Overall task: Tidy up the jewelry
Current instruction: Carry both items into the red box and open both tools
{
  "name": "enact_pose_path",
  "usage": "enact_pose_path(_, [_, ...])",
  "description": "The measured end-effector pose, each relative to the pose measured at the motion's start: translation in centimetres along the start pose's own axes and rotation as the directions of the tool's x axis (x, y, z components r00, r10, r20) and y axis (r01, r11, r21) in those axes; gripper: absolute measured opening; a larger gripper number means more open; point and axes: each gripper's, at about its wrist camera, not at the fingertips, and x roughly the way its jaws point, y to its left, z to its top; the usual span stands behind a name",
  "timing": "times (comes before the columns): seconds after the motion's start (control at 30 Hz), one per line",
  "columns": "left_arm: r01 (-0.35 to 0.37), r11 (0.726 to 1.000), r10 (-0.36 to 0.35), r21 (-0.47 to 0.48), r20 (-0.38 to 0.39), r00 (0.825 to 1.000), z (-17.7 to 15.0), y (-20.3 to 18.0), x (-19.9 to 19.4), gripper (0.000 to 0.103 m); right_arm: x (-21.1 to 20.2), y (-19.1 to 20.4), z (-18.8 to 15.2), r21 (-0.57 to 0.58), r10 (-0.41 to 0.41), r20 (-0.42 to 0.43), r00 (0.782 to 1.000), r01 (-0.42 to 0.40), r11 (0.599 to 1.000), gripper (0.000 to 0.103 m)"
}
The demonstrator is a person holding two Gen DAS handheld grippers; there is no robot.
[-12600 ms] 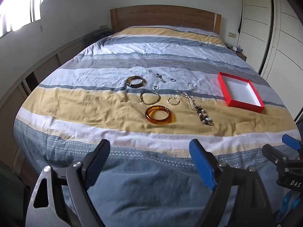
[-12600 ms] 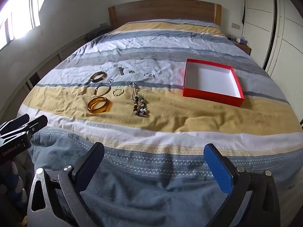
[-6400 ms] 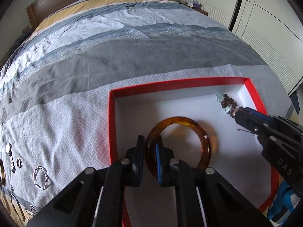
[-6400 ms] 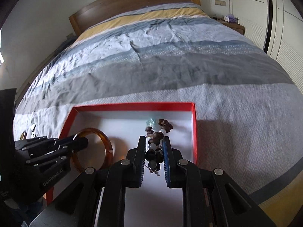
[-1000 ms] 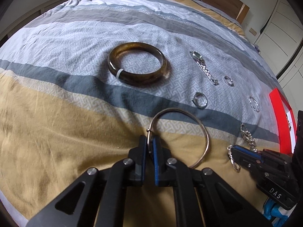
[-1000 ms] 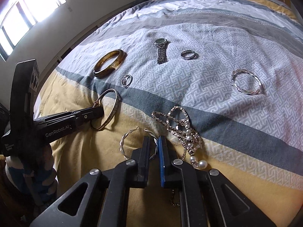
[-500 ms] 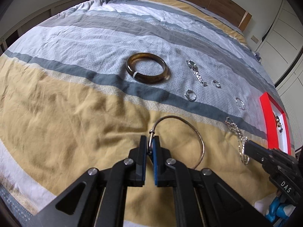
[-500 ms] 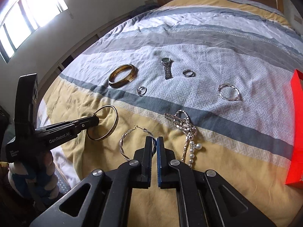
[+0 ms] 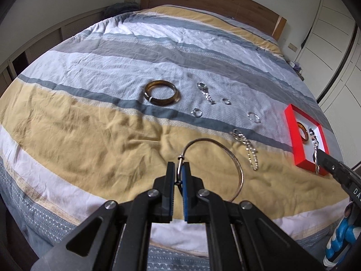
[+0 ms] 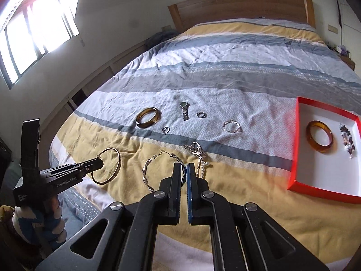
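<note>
Left gripper [image 9: 178,174]: clamped on the thin gold bangle [image 9: 234,158], pinching it at the clasp; in the left wrist view the hoop stands out past the fingertips at lower centre, clear of the bedspread [image 9: 90,135].
Right gripper [image 10: 183,174]: clamped on the twisted hoop earring [image 10: 147,174], which hangs just left of the fingertips at lower centre of the right wrist view.
What has changed: a second ago both pieces lay on the yellow stripe with the grippers low over them; now both are lifted off the cloth, and the bed looks smaller and farther below.
Red box [image 10: 295,149]: right edge of the right wrist view, already holding the amber bangle [image 10: 320,135] and the beaded bracelet [image 10: 347,140].
Still on the bed: brown bangle [image 10: 147,117], watch [image 10: 185,110], two small rings, twisted silver bracelet [image 10: 231,126], pearl chain [image 10: 199,158].
Meaning for the task: two more pieces are picked up and ready to carry to the box; by my judgement roughly a third is sorted once they land.
Risk: both grips are on thin wire, so either hoop could swing or slip.
</note>
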Motion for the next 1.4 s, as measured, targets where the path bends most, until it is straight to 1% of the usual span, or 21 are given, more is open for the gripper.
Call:
enact_pose_path(0.17, [0.055, 0.996, -0.056, 0.064, 0.014, 0.998, 0.2, -4.5, -1.6, 0.005, -4.3, -2.6, -0.9, 0.040, -0.043, 0.051, 0.998, 0.041, 0.998, 0.004])
enact_pose_path(0.33, [0.149, 0.979, -0.149, 0.136, -0.015, 0.989, 1.2, -10.9, -0.7, 0.005, -7.4, -7.5, -1.7, 0.109, -0.125, 0.083, 0.989, 0.115, 0.987, 0.005])
enact_pose_path(0.4, [0.190, 0.967, -0.187, 0.170, -0.034, 0.982, 1.8, -13.9, 0.3, 0.005, -8.1, -9.9, -1.6, 0.133, -0.162, 0.090, 0.983, 0.150, 0.980, 0.005])
enact_pose_path(0.53, [0.252, 0.934, -0.242, 0.251, -0.073, 0.968, 3.1, -20.3, 3.1, 0.005, -8.6, -14.7, -0.7, 0.161, -0.237, 0.092, 0.967, 0.221, 0.962, 0.005])
enact_pose_path(0.67, [0.282, 0.897, -0.259, 0.341, -0.112, 0.959, 3.7, -26.5, 6.6, 0.005, -7.4, -19.6, -0.3, 0.188, -0.293, 0.062, 0.954, 0.277, 0.942, 0.005])
enact_pose_path(0.77, [0.288, 0.882, -0.249, 0.373, -0.150, 0.957, 3.5, -29.7, 9.7, 0.005, -5.8, -22.9, -0.5, 0.201, -0.324, 0.021, 0.946, 0.314, 0.928, 0.005])
enact_pose_path(0.93, [0.269, 0.869, -0.197, 0.416, -0.207, 0.958, 2.4, -32.7, 14.1, 0.005, -2.7, -26.8, -1.5, 0.187, -0.357, -0.063, 0.932, 0.362, 0.913, 0.005])
enact_pose_path(1.0, [0.255, 0.869, -0.170, 0.424, -0.227, 0.959, 1.9, -33.4, 15.5, 0.005, -1.7, -27.7, -1.8, 0.179, -0.357, -0.092, 0.930, 0.368, 0.912, 0.005])
enact_pose_path(1.1, [0.248, 0.867, -0.142, 0.433, -0.262, 0.954, 1.3, -33.6, 17.0, 0.006, -0.5, -28.3, -2.3, 0.156, -0.355, -0.129, 0.926, 0.373, 0.915, 0.005])
enact_pose_path(1.2, [0.242, 0.867, -0.132, 0.436, -0.268, 0.954, 1.0, -33.6, 17.4, 0.006, 0.4, -28.3, -2.5, 0.111, -0.374, -0.168, 0.912, 0.395, 0.912, 0.005])
enact_pose_path(1.3, [0.240, 0.875, -0.127, 0.422, -0.278, 0.952, 1.0, -33.4, 17.8, 0.006, 1.2, -28.2, -2.5, 0.074, -0.390, -0.201, 0.899, 0.411, 0.909, 0.005])
enact_pose_path(1.4, [0.235, 0.880, -0.124, 0.412, -0.279, 0.952, 1.1, -33.3, 18.0, 0.007, 1.2, -28.2, -2.3, 0.069, -0.395, -0.209, 0.894, 0.417, 0.906, 0.004])
